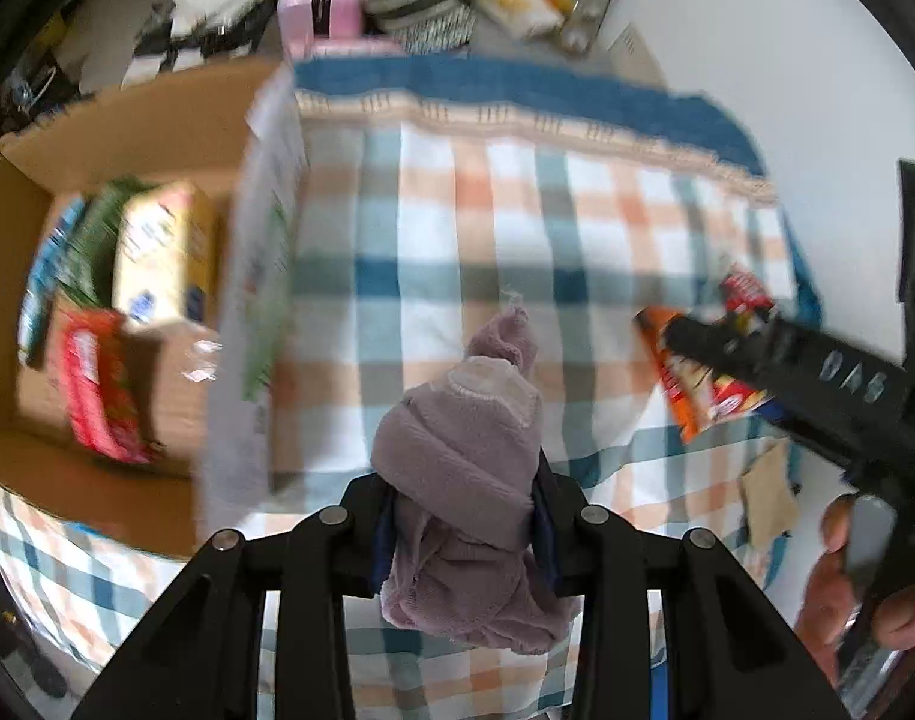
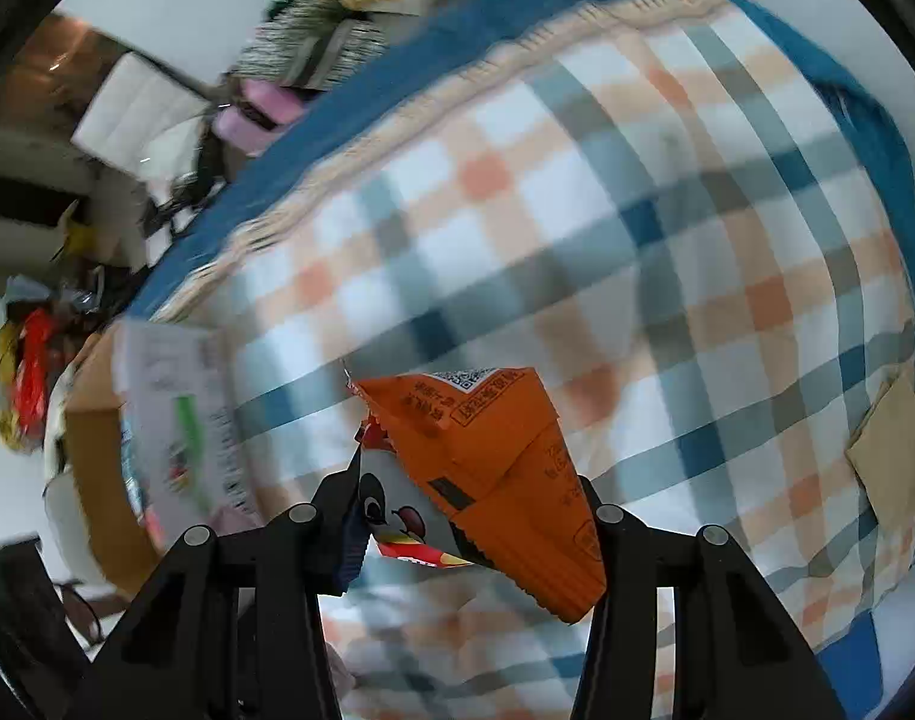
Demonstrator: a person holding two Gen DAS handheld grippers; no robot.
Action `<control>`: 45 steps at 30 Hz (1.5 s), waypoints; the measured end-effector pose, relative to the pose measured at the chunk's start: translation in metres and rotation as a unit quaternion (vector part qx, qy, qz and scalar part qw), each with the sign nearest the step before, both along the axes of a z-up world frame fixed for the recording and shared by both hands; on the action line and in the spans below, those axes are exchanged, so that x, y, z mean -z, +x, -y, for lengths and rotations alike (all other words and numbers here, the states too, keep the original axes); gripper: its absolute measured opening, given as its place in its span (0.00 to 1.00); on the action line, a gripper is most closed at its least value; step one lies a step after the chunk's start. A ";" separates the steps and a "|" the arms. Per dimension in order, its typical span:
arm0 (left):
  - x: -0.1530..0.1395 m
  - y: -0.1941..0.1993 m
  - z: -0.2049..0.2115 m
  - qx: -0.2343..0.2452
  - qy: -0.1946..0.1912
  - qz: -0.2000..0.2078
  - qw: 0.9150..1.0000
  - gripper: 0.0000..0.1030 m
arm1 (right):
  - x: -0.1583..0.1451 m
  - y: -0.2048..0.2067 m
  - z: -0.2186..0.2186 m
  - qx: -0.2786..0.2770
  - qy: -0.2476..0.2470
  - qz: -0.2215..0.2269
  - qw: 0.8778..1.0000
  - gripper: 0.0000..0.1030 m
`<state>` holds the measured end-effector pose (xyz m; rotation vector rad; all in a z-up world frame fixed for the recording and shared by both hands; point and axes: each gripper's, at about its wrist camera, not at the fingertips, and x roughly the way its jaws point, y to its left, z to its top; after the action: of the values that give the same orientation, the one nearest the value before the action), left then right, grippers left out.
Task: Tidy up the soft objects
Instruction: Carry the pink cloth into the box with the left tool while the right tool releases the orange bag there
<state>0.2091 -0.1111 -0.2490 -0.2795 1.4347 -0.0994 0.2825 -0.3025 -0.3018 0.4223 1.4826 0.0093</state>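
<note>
A: Start with the left wrist view. What has the left gripper (image 1: pixel 464 531) got?

B: A bunched mauve cloth (image 1: pixel 466 480). The jaws are closed in on its middle, with the cloth bulging above and drooping below them. It hangs over the checked blanket (image 1: pixel 517 210), just to the right of the cardboard box (image 1: pixel 127 132).

A: And the box itself?

B: Open, its white-labelled flap (image 1: pixel 259 276) standing up on the side nearest the cloth. Inside lie a yellow pack (image 1: pixel 163 252), a red pack (image 1: pixel 97 384) and something green and blue, too blurred to name. Far to the right of the box, the right gripper (image 1: pixel 697 348) shows with a packet in it.

A: Now the right wrist view.

B: The right gripper (image 2: pixel 469 510) is pinched on an orange snack packet (image 2: pixel 493 468), crumpled, with a cartoon face on its white side. The box (image 2: pixel 91 432) sits well off to the left; a brown scrap (image 2: pixel 895 456) lies on the blanket at the far right.

A: So which step is this?

B: I judge it mid-carry: both items lifted, neither released. The cloth is nearer the box, so the next move probably means clearing that raised flap, getting above the opening, then letting go.
</note>
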 end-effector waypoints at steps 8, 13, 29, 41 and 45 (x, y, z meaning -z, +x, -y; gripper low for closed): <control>-0.079 -0.007 -0.095 0.001 0.026 0.073 0.997 0.32 | -0.077 -0.022 -0.071 -0.068 0.023 0.055 0.996 0.48; -0.089 -0.010 -0.162 -0.023 0.058 0.092 0.994 0.32 | -0.106 -0.037 -0.140 -0.114 0.030 0.075 0.990 0.48; -0.027 -0.001 -0.268 -0.041 0.079 0.041 0.995 0.32 | -0.061 -0.052 -0.288 -0.180 -0.028 0.032 0.983 0.48; 0.028 0.010 -0.274 -0.021 0.079 -0.010 0.997 0.32 | -0.018 -0.041 -0.303 -0.177 -0.057 -0.007 0.983 0.48; 0.041 0.012 -0.274 -0.015 0.081 -0.025 0.996 0.32 | -0.009 -0.040 -0.307 -0.181 -0.065 -0.014 0.981 0.48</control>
<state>0.2207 0.1625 -0.2901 -0.1709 1.4784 0.0491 0.2422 0.0046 -0.2928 0.0419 1.5598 0.1953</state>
